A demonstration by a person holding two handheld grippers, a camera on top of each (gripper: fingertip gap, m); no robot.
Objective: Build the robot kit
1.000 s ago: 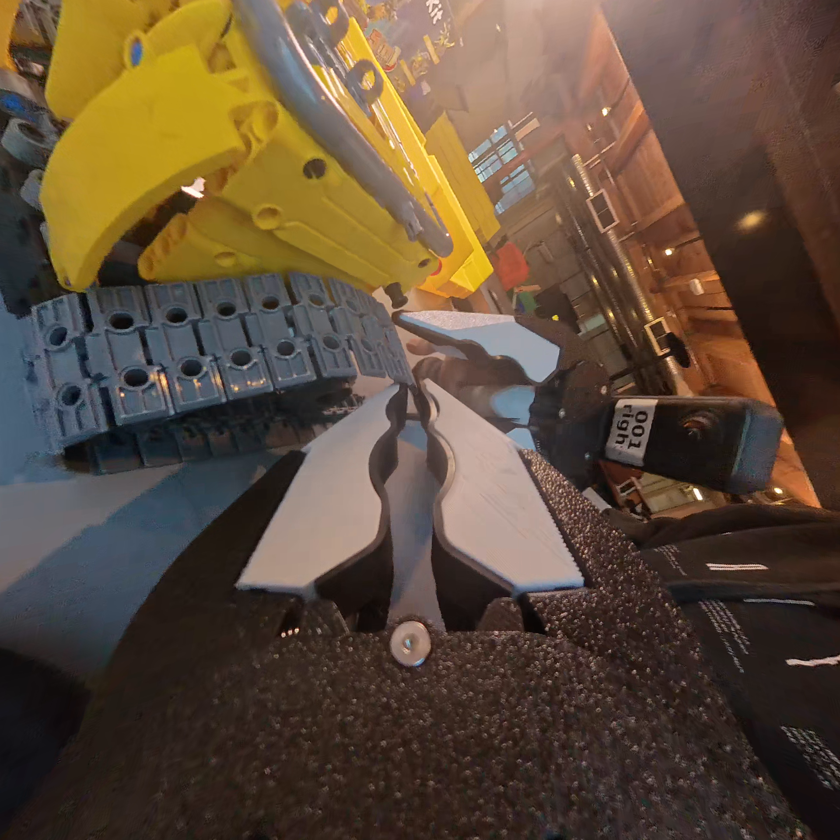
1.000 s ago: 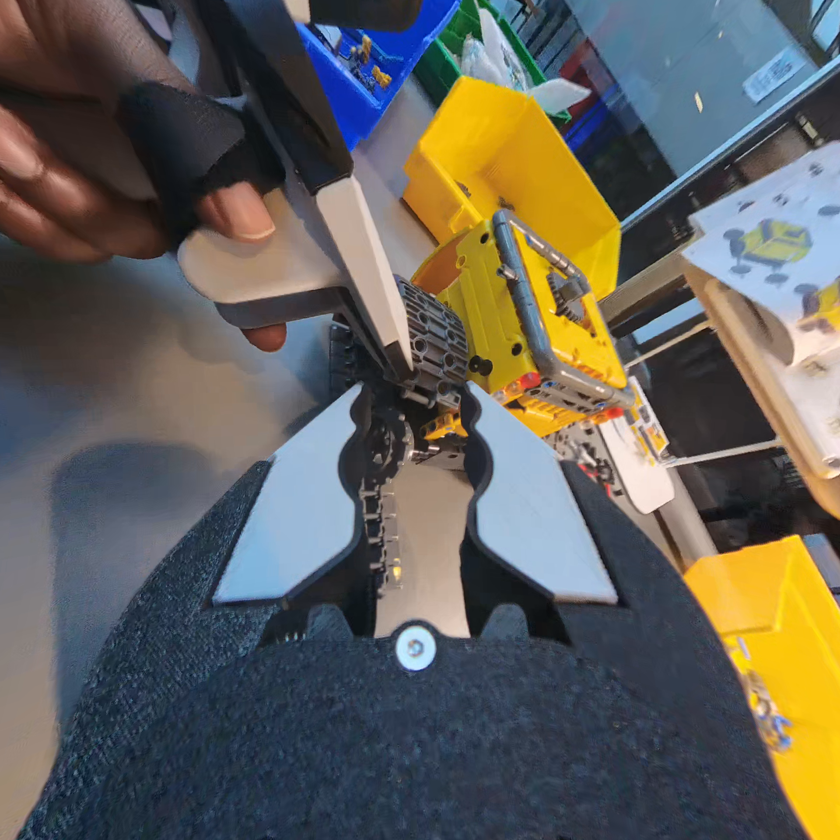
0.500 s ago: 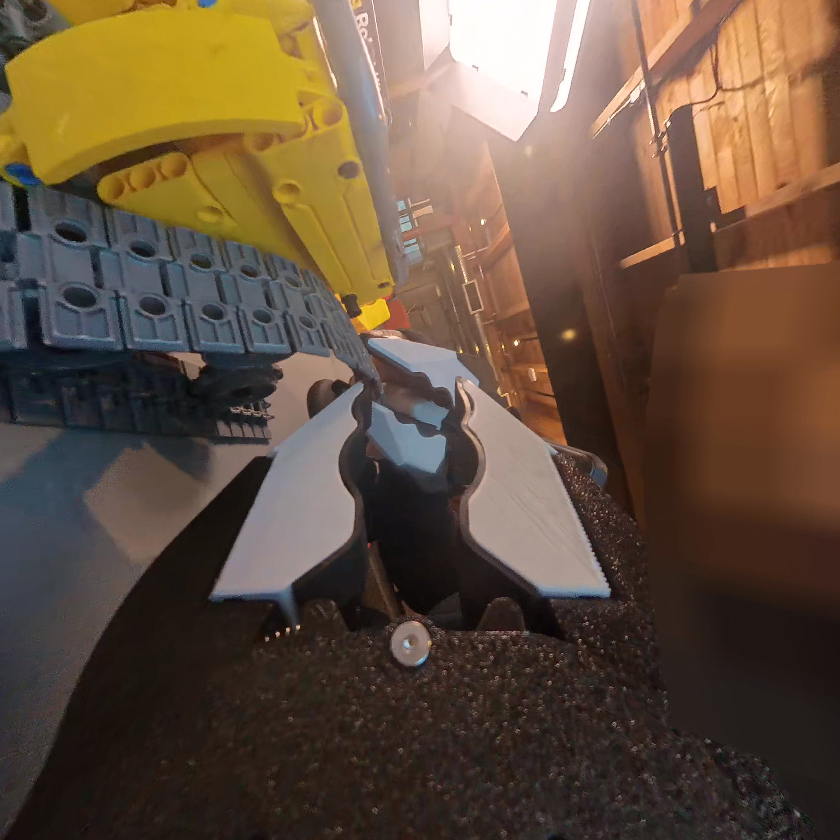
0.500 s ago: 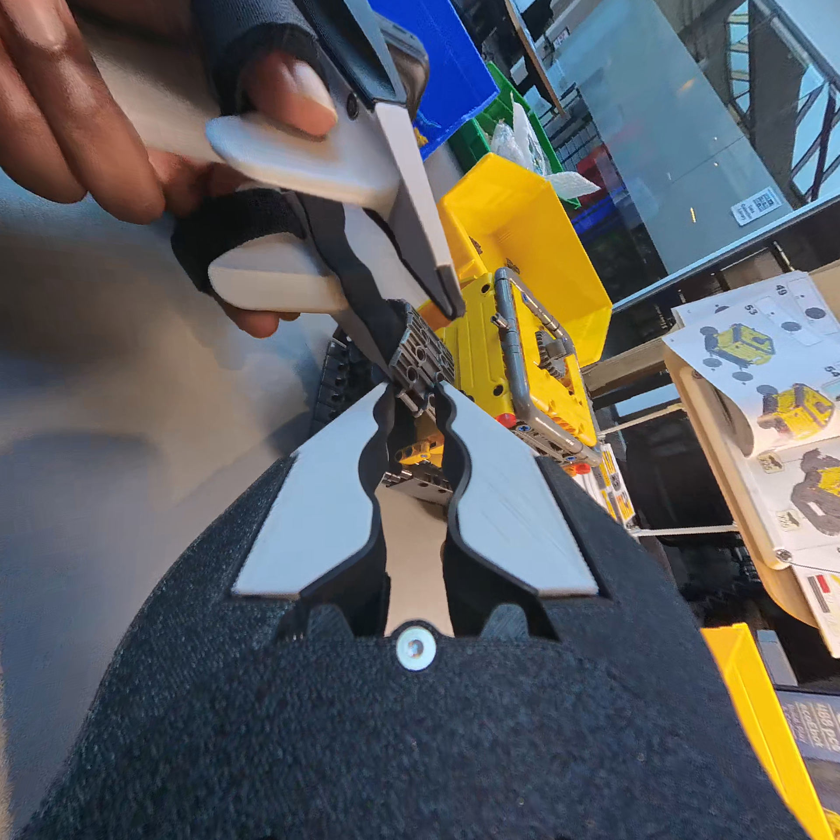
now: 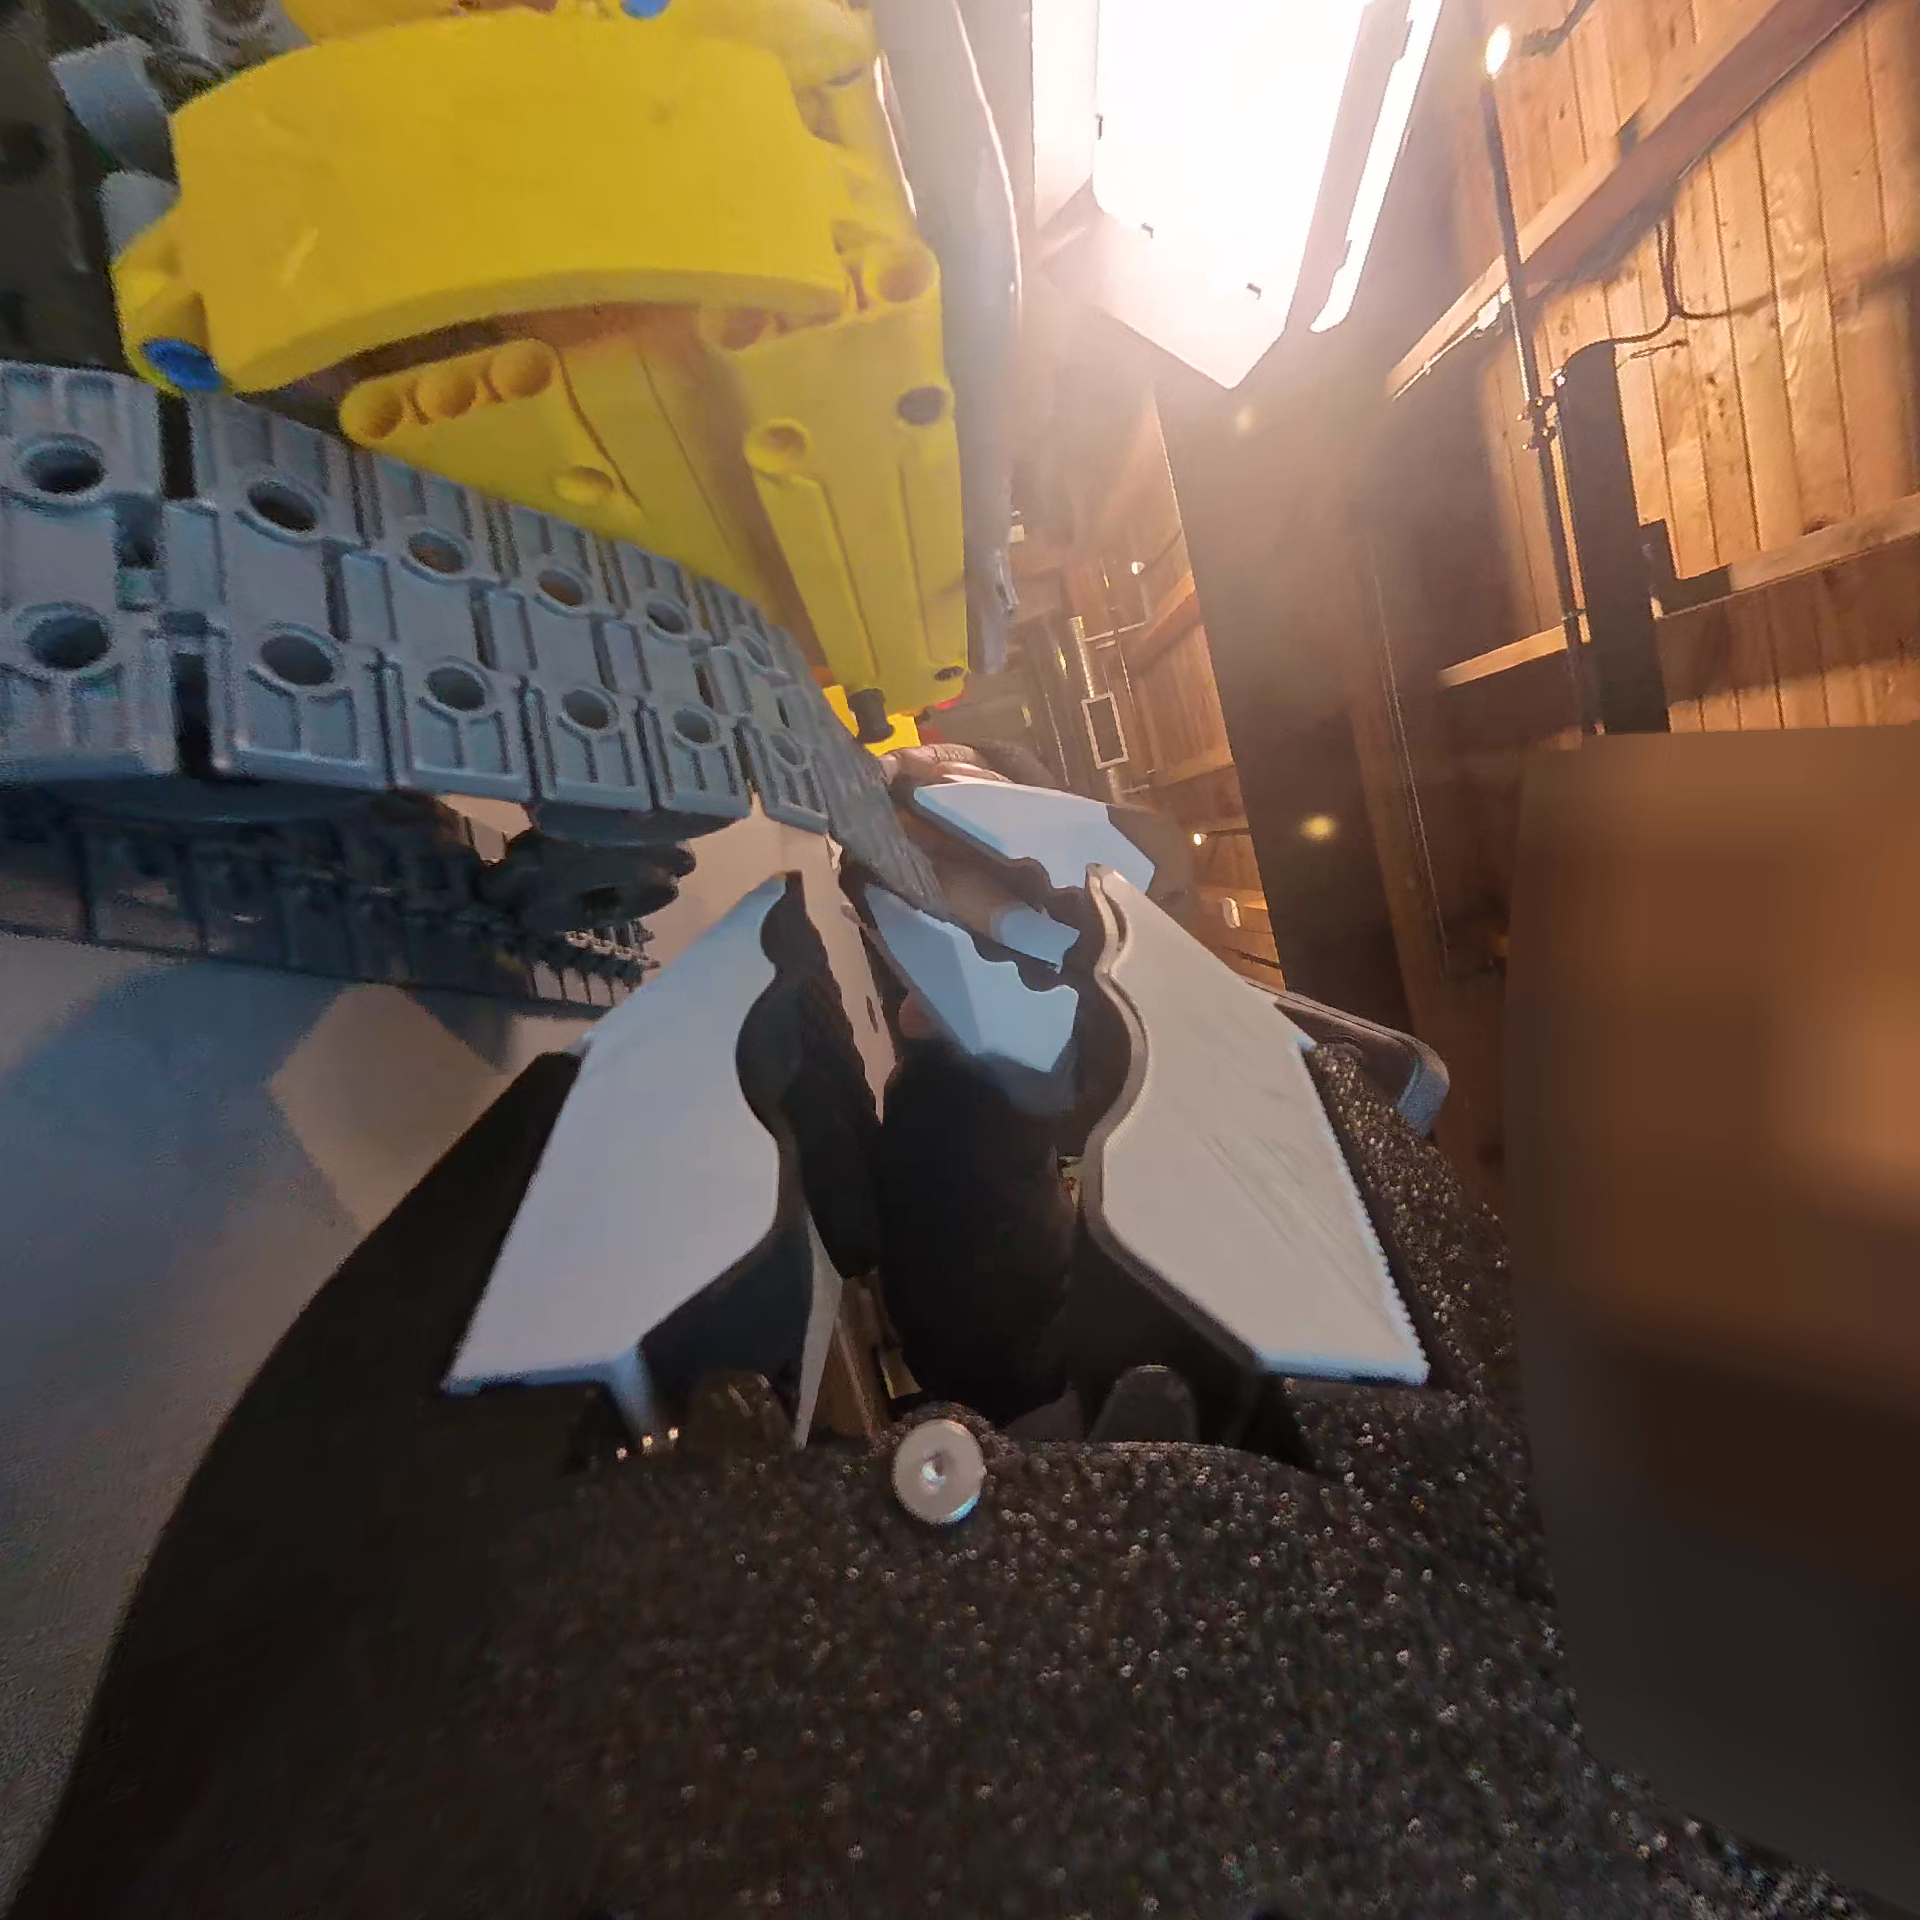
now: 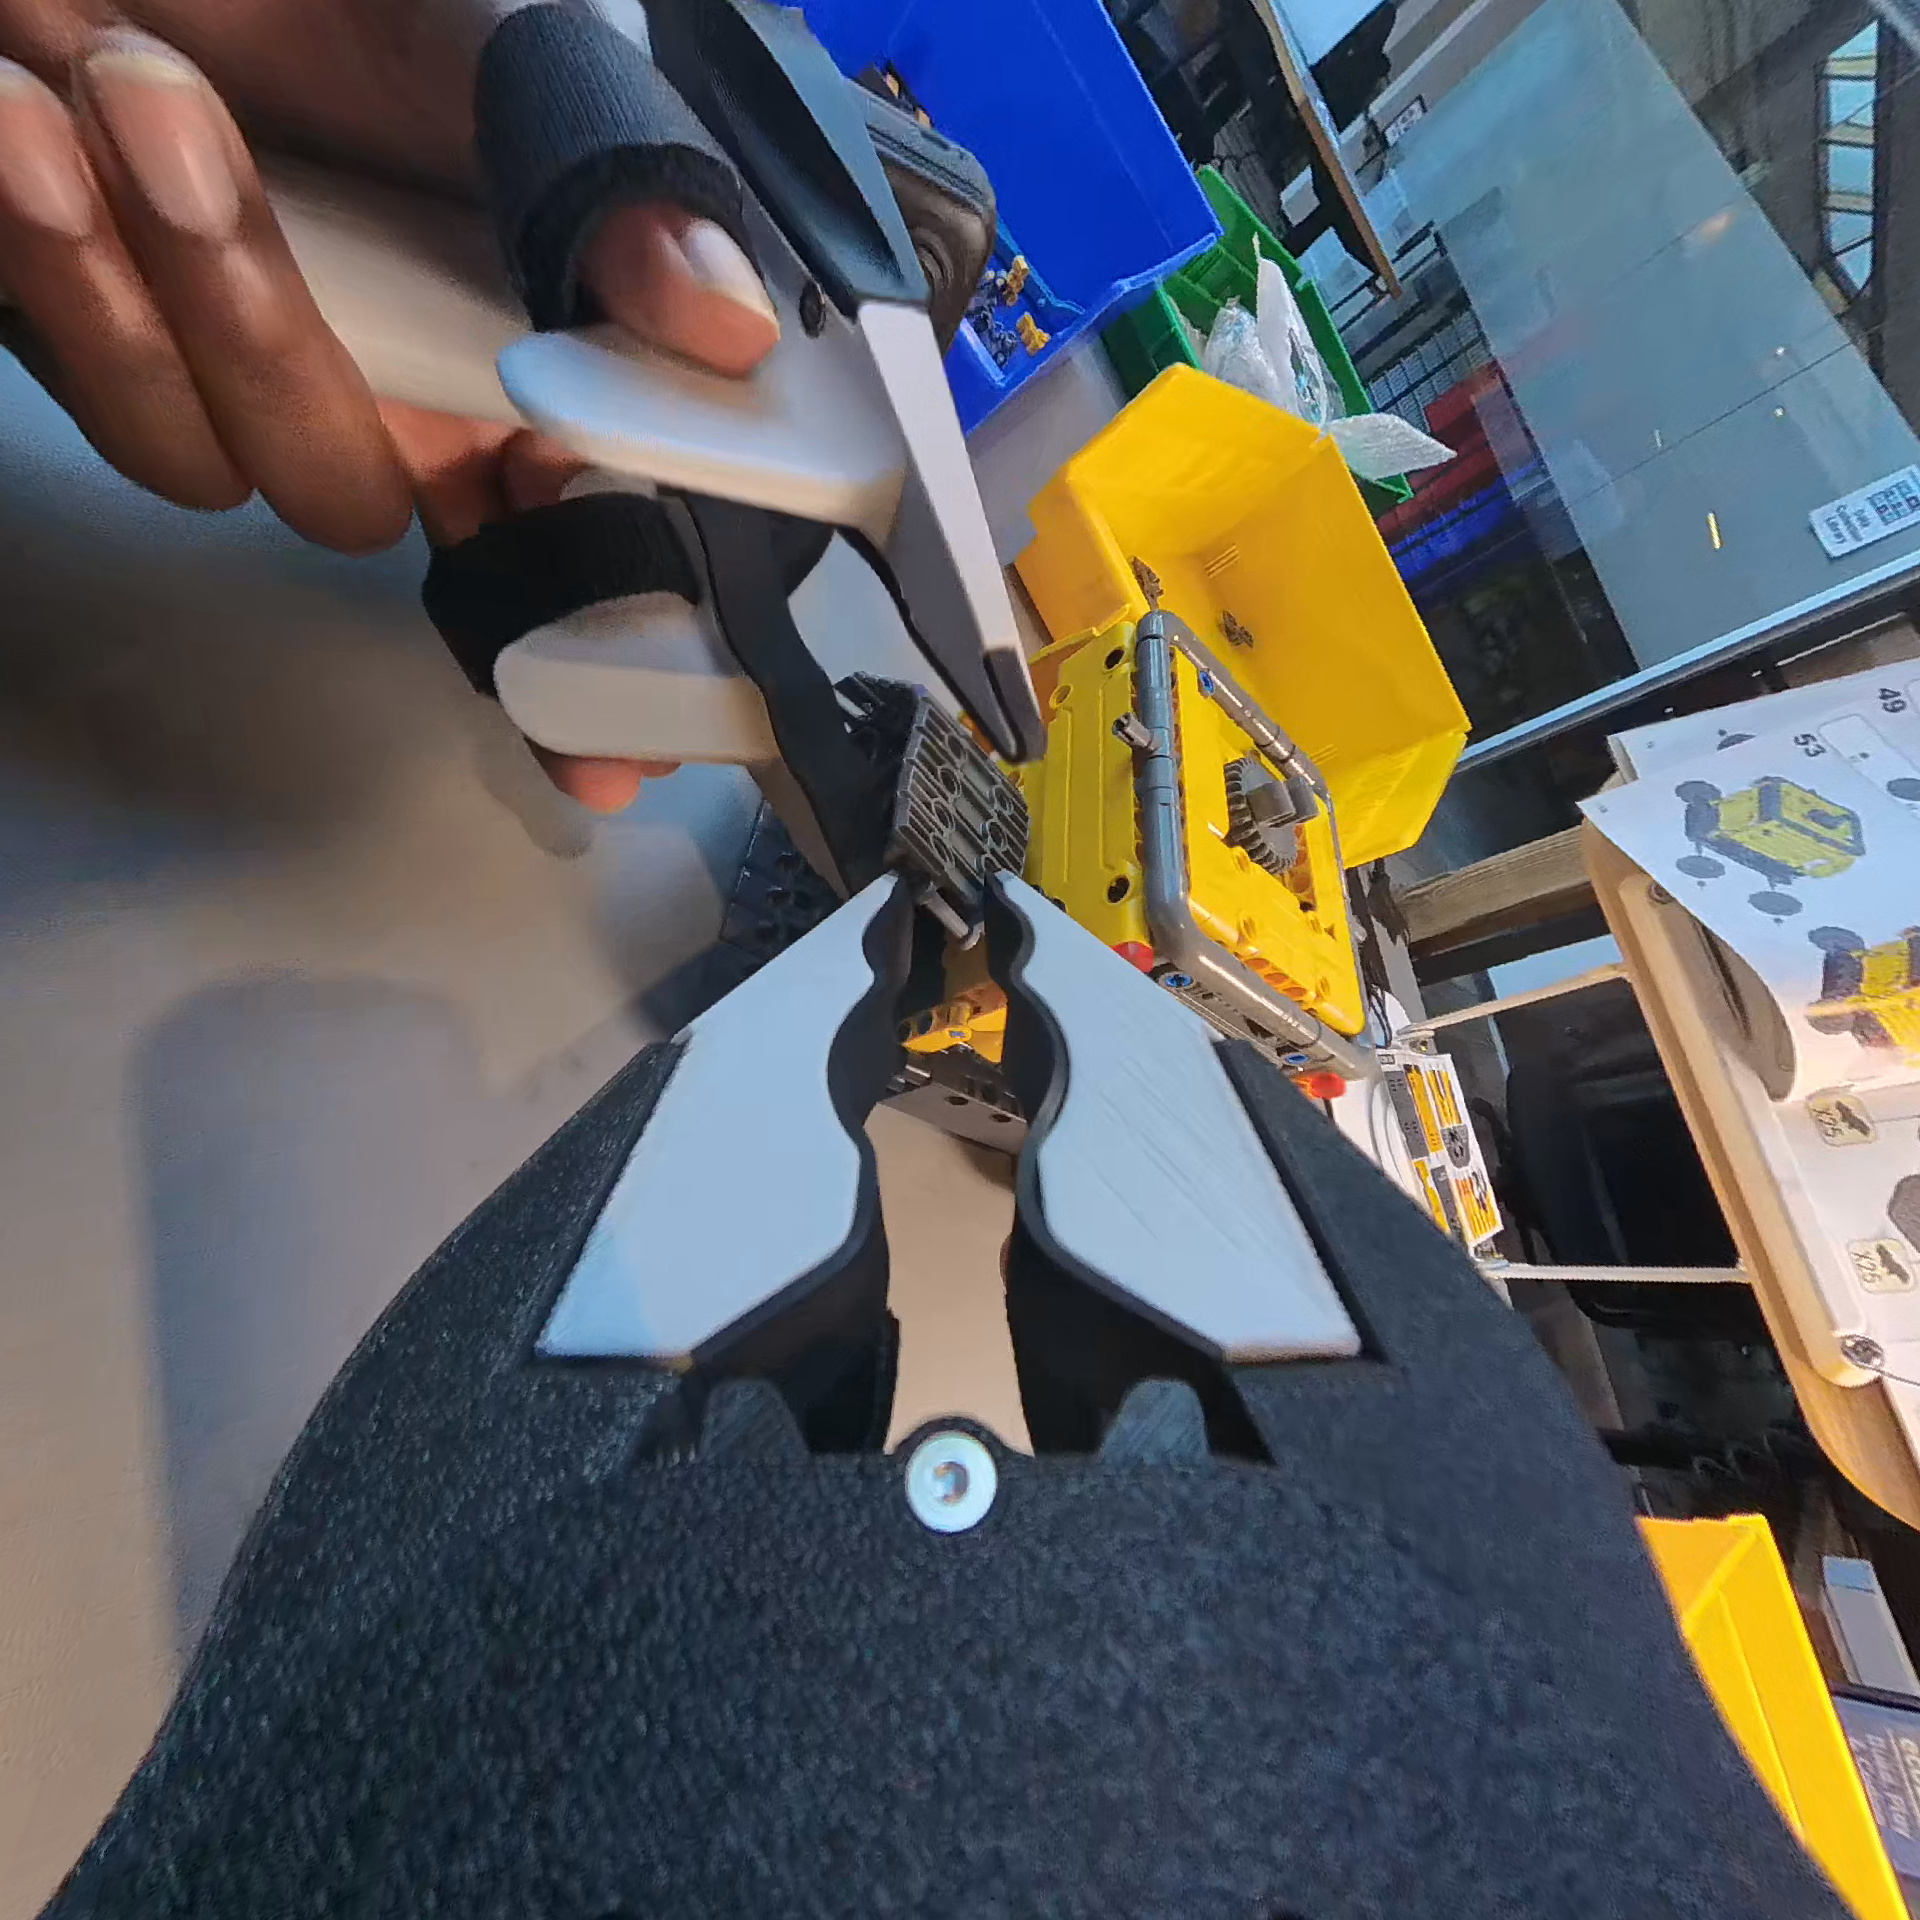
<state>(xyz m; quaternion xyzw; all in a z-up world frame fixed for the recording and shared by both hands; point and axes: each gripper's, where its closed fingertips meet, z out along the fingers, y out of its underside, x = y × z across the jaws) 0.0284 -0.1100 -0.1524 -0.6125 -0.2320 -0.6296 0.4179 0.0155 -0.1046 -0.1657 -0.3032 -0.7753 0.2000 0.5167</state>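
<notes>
Right wrist view: grey track (image 6: 956, 821) end-on toward right gripper (image 6: 940, 894)

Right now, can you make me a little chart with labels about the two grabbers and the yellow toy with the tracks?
Toy: yellow brick-built vehicle with a grey track, on the grey table
Left gripper: jaws open, tips either side of the track's end
Right gripper: jaws closed on a small part at the same track end
Hand: holds the left gripper
Behind the toy: yellow bin, blue bin
Far right: instruction pages
</notes>
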